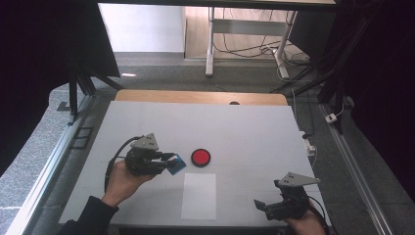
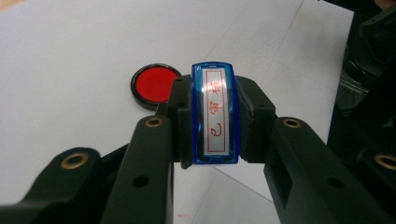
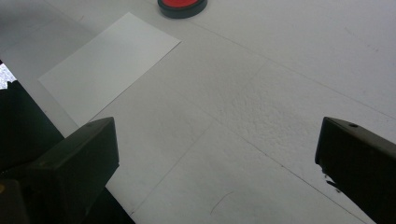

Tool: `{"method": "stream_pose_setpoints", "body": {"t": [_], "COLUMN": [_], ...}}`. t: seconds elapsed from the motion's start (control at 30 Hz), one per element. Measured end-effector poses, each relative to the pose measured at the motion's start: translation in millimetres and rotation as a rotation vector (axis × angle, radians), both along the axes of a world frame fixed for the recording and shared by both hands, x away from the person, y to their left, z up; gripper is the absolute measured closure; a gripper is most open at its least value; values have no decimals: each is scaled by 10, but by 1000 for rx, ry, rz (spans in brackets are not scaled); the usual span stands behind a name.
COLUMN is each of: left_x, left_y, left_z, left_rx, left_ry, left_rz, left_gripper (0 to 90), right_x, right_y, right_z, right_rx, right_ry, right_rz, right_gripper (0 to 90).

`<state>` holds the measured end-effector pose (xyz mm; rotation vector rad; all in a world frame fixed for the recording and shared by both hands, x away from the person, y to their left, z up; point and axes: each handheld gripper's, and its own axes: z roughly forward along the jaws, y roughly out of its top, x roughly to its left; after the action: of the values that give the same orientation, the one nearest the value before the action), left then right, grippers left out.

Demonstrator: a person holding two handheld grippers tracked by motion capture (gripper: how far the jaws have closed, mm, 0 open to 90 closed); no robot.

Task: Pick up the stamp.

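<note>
- Left gripper (image 2: 215, 119) clamps the stamp (image 2: 215, 114): blue translucent casing, white label with red characters.
- Right gripper (image 3: 217, 154) fingers spread, empty.

Dark sleeve (image 1: 90, 213), 2 black hand-held grippers (grey three-cornered plates), brass-ringed screw holes, black cables

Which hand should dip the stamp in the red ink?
Left, probably. The left gripper already clamps the blue stamp right beside the red ink pad. The right gripper is open, empty and farther away.
</note>
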<state>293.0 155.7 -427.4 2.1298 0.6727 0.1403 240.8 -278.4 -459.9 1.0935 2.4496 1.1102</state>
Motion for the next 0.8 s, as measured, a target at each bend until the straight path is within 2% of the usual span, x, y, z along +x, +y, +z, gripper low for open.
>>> {"method": "stream_pose_setpoints", "body": {"t": [0.8], "left_x": [14], "left_y": [-331], "left_z": [122], "left_rx": [-106], "left_ry": [-10], "left_rz": [-151], "left_gripper": [704], "right_x": [5], "right_y": [-8], "right_z": [-2], "right_rx": [10], "right_ry": [4], "right_rz": [0], "right_gripper": [0]}}
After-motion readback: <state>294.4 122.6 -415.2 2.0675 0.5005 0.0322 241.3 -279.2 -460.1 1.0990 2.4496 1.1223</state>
